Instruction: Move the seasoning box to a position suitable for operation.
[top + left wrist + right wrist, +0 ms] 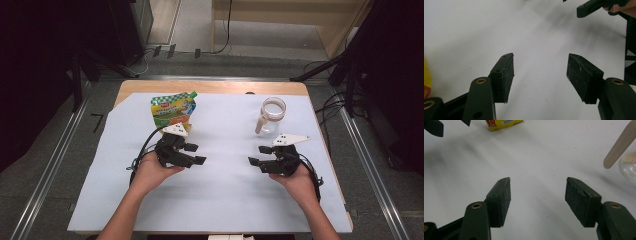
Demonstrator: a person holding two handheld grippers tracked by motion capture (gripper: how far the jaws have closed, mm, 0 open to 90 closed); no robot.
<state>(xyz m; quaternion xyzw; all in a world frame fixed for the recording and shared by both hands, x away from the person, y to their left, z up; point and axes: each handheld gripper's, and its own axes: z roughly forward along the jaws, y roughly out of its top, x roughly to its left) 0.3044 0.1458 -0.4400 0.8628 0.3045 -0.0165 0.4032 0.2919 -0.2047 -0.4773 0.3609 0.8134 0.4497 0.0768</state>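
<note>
Resting low over the white paper table cover, with the left black two-jaw gripper and the right black two-jaw gripper both spread wide and holding nothing. Standing just beyond the left gripper: the green-and-yellow printed pouch, upright. Sitting beyond the right gripper, a little farther off: the clear glass jar with a pale wooden stick leaning out toward that gripper. Likely falling to each side's nearer gripper.

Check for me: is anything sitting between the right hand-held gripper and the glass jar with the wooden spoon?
Nothing visible. The right hand-held gripper is open above bare white sheet; the glass jar stands just beyond it, the wooden spoon leaning out of it.
</note>
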